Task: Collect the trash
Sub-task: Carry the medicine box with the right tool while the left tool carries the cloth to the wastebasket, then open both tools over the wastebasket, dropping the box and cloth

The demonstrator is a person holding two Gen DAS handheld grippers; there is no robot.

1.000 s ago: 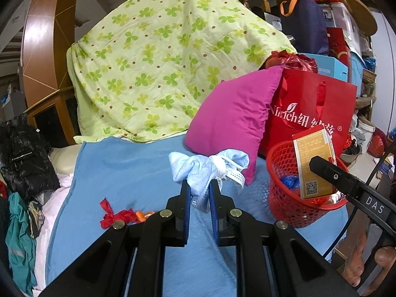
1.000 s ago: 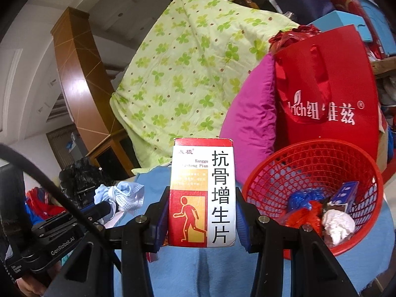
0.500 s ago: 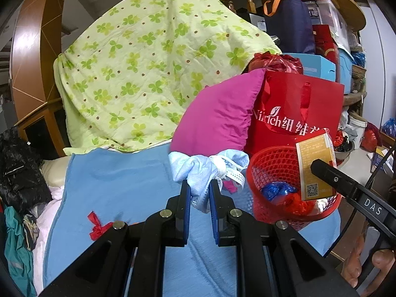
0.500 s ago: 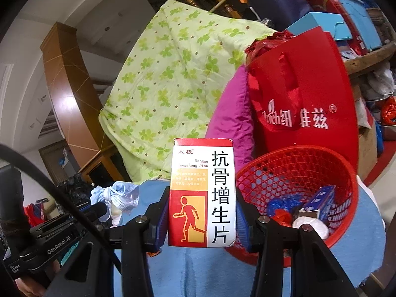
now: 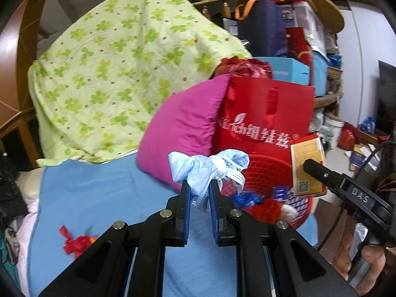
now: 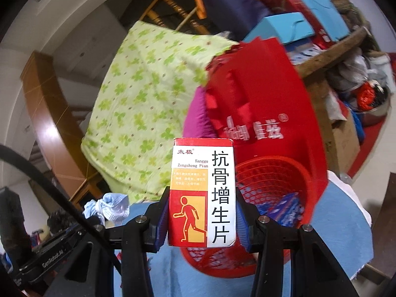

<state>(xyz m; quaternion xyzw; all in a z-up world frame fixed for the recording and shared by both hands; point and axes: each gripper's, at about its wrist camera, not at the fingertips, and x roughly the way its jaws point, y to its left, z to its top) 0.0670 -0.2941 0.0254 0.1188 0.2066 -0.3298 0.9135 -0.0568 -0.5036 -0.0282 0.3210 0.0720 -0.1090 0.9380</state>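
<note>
Left wrist view: the crumpled blue mask (image 5: 208,167) is clamped in the left gripper (image 5: 200,193), now brought closer to the red basket (image 5: 269,173). Right wrist view: the medicine box (image 6: 201,193) is gripped by the right gripper (image 6: 201,220), now carried nearer the basket rim; release looks imminent.

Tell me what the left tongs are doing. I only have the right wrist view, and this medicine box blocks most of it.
Observer: The left tongs are shut on a light blue cloth bundle, held up in front of the red basket.
Operator: What's in the basket behind my box?
Observer: A red crumpled wrapper and a white wad lie in it beside the blue packets.
Operator: Anything on the box's far side?
Observer: The back of the medicine box is yellow, with a QR code near the bottom.
</note>
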